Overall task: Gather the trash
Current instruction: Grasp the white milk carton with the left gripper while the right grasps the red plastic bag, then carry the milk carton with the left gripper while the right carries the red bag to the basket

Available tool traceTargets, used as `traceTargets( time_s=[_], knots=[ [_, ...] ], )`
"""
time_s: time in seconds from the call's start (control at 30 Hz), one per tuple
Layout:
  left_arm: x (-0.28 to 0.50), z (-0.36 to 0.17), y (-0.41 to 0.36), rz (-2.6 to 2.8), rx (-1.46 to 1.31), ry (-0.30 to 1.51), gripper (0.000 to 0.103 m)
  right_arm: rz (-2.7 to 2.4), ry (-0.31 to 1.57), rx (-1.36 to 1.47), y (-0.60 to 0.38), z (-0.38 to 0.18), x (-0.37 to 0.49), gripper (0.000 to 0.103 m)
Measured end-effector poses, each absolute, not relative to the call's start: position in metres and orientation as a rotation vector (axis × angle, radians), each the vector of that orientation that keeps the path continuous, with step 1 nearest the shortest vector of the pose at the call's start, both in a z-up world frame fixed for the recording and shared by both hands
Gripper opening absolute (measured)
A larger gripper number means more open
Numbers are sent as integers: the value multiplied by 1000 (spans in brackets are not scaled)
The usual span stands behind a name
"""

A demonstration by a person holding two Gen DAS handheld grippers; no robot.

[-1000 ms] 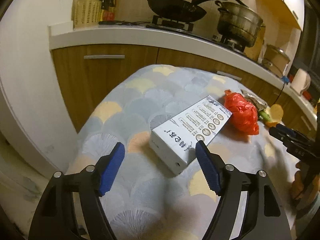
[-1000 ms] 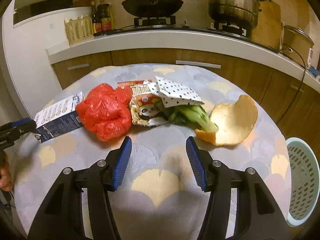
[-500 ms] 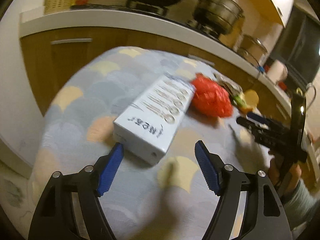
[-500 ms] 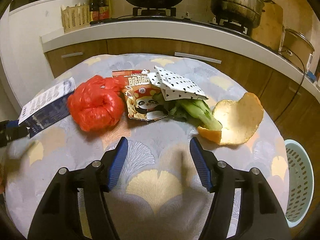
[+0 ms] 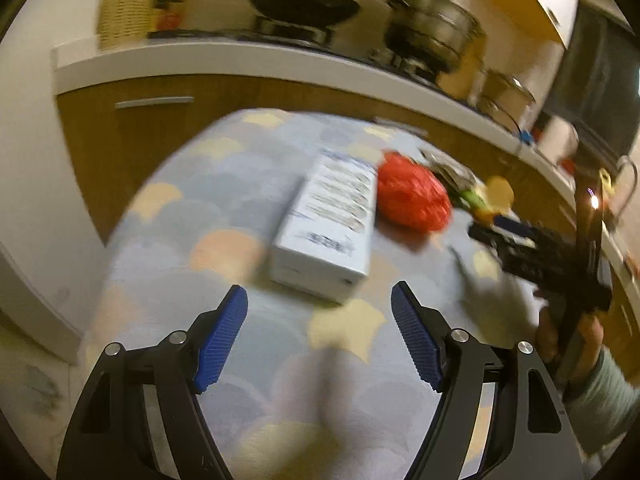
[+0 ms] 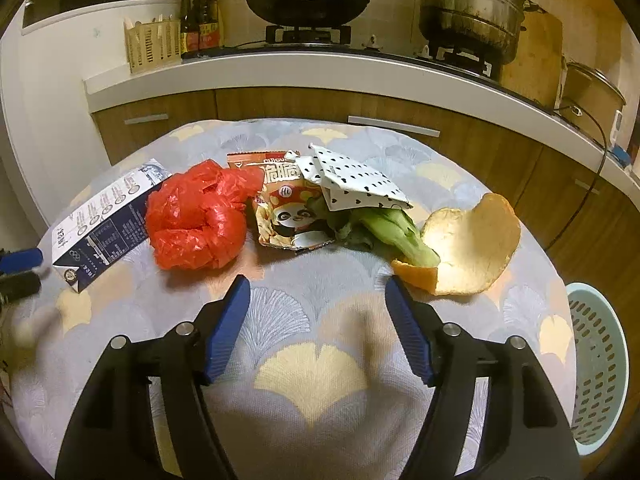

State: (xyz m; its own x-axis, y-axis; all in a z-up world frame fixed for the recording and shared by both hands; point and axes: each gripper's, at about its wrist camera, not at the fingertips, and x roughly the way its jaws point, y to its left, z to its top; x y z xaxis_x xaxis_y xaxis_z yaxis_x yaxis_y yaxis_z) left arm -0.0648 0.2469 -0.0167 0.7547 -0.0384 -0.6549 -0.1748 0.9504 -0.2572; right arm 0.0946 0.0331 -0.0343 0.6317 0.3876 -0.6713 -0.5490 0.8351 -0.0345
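Trash lies in a row on the round patterned table (image 6: 312,368): a white carton (image 6: 106,224), a red plastic bag (image 6: 200,220), a snack packet (image 6: 286,208), a dotted paper wrapper (image 6: 356,182), green vegetable scraps (image 6: 396,232) and an orange peel (image 6: 468,248). My right gripper (image 6: 318,292) is open and empty, just short of the snack packet. My left gripper (image 5: 320,304) is open and empty, with the carton (image 5: 332,224) just ahead between its fingers. The red bag (image 5: 412,196) lies behind the carton. The right gripper shows in the left wrist view (image 5: 520,244).
A pale green perforated bin (image 6: 596,364) stands on the floor past the table's right edge. Behind the table runs a kitchen counter (image 6: 320,68) with a wok (image 6: 306,0), a steamer pot (image 6: 470,4) and wooden cabinets below.
My left gripper has swung around so the carton now lies lengthwise ahead of it. My right gripper has eased forward toward the trash and opened slightly wider.
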Motion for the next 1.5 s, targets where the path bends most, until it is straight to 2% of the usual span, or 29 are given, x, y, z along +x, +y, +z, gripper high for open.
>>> traceTargets(
  time_s=[0.1, 0.33, 0.47, 0.53, 0.6, 0.83, 1.03, 1.07, 1.1, 1.2, 1.3, 1.5],
  knots=[
    [-55, -17, 247, 55, -298, 759, 72, 508, 690, -225, 30, -32, 95, 80],
    [-27, -5, 232, 99, -193, 763, 73, 508, 680, -191, 22, -29, 97, 81],
    [7, -11, 233, 126, -166, 832, 74, 520, 688, -193, 23, -29, 98, 82],
    [19, -16, 230, 124, -158, 849, 71, 544, 707, -200, 26, -31, 99, 82],
    [28, -23, 225, 138, -150, 890, 55, 577, 725, -198, 28, -30, 99, 82],
    [4, -10, 221, 204, -217, 814, 51, 742, 767, -162, 64, -4, 93, 82],
    [-25, 6, 231, 243, -265, 748, 51, 766, 794, -219, 110, -15, 105, 81],
    [-26, 5, 230, 252, -269, 752, 51, 756, 806, -236, 117, -20, 106, 77],
    [-28, 3, 232, 262, -281, 756, 51, 750, 817, -250, 121, -24, 107, 61],
    [-34, 2, 236, 245, -327, 746, 51, 728, 833, -267, 126, -32, 106, 43],
    [-38, 6, 234, 240, -324, 732, 51, 730, 833, -224, 113, -27, 105, 39],
    [-42, 17, 210, 215, -277, 706, 51, 735, 777, -120, 73, 5, 87, 39]
  ],
)
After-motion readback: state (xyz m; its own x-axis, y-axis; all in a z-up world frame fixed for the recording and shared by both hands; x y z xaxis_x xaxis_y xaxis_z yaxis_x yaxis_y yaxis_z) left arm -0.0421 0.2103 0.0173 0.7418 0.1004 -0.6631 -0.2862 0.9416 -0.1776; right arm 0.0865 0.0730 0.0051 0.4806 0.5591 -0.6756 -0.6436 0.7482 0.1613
